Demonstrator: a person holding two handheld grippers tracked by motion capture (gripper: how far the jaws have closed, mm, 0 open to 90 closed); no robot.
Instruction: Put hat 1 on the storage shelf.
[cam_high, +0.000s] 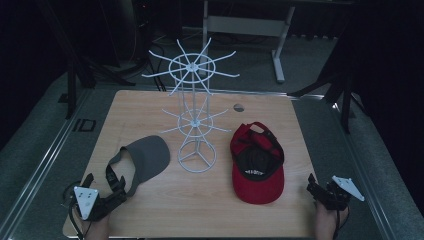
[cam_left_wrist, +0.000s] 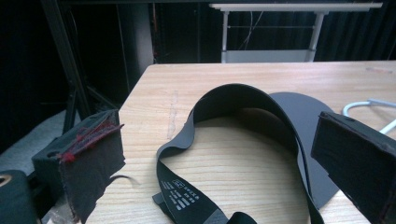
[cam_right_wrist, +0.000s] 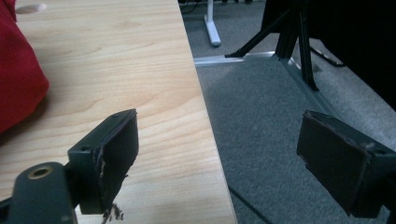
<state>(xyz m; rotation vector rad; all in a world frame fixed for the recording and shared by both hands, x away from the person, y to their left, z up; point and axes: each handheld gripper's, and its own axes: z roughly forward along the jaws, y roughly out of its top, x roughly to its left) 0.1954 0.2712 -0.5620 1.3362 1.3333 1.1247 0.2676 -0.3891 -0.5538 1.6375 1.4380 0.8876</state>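
At about 7 o'clock on the wooden table, the left gripper stands with jaws spread wide, gripping nothing; the strap of the grey visor loops between them, untouched. The white wire rack rises at centre. The red cap lies at 4 o'clock. The right gripper, at the table's 5 o'clock edge, gapes wide and empty.
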